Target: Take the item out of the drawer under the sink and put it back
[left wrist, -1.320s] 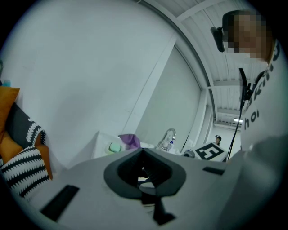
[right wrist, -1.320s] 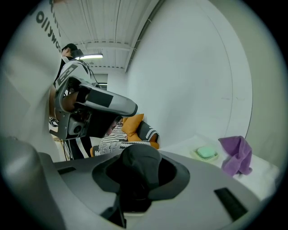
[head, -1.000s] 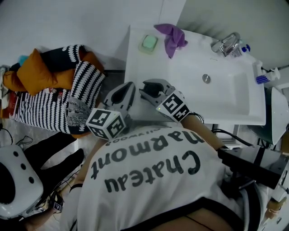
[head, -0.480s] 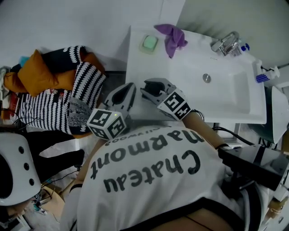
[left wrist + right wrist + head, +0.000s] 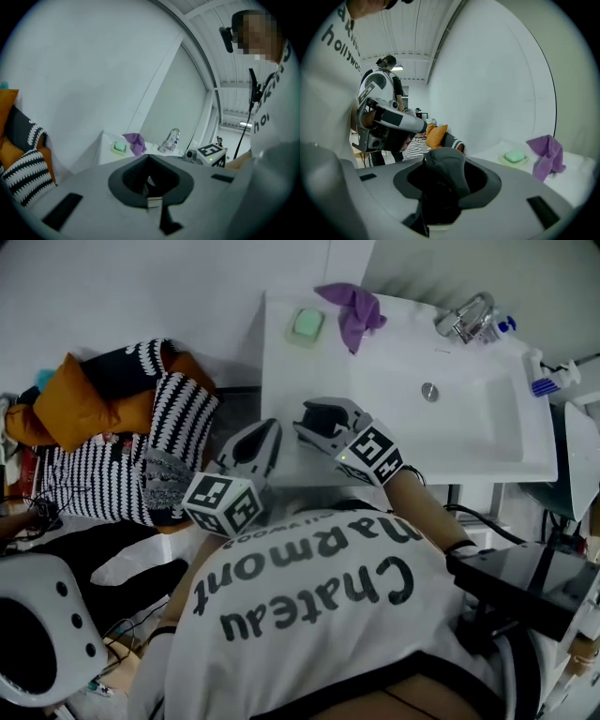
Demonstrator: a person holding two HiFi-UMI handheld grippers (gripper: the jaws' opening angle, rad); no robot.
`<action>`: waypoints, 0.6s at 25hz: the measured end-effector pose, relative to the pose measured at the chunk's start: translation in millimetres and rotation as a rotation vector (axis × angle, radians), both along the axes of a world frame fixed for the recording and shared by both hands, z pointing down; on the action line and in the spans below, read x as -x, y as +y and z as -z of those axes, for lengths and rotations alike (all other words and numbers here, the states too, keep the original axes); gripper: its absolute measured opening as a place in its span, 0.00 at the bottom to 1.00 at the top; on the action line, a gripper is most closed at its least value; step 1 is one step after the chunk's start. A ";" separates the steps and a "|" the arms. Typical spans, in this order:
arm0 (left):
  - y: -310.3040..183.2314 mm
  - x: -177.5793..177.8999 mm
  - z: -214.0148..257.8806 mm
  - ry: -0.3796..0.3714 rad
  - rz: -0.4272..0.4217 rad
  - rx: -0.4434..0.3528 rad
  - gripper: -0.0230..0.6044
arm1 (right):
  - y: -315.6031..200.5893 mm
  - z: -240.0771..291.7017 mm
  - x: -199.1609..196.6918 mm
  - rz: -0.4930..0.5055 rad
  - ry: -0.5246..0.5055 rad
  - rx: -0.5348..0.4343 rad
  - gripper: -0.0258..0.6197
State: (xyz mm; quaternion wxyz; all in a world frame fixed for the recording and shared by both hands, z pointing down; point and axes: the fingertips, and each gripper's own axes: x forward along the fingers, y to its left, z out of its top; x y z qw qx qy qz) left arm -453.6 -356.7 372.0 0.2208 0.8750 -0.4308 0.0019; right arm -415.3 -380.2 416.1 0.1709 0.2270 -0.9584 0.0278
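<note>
Sink faces left gripper beside right gripper.

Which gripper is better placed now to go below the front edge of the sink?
Right, probably. The right gripper hangs at the front edge of the sink, and its jaws have just been opening, nothing between them. The left gripper is beside that sink's corner, jaws together.

Sink: white, rectangular, one shallow basin with a round metal drain and a chrome tap at the far rim. A broad flat ledge runs along its left side. It stands level against the wall, just ahead and to the right of the left claw. The drawer beneath it and the item are hidden in every view.
</note>
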 end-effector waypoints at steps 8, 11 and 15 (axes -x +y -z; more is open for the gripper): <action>5.3 -8.8 -17.9 0.023 -0.033 0.036 0.05 | -0.2 -1.9 -0.9 -0.005 -0.007 0.013 0.31; 6.2 -11.7 -22.3 0.031 -0.036 0.046 0.05 | -0.1 -1.4 -2.4 -0.015 -0.012 0.004 0.31; 5.7 -10.6 -21.6 0.025 -0.016 0.043 0.05 | -0.9 1.0 -3.3 -0.020 -0.026 -0.011 0.31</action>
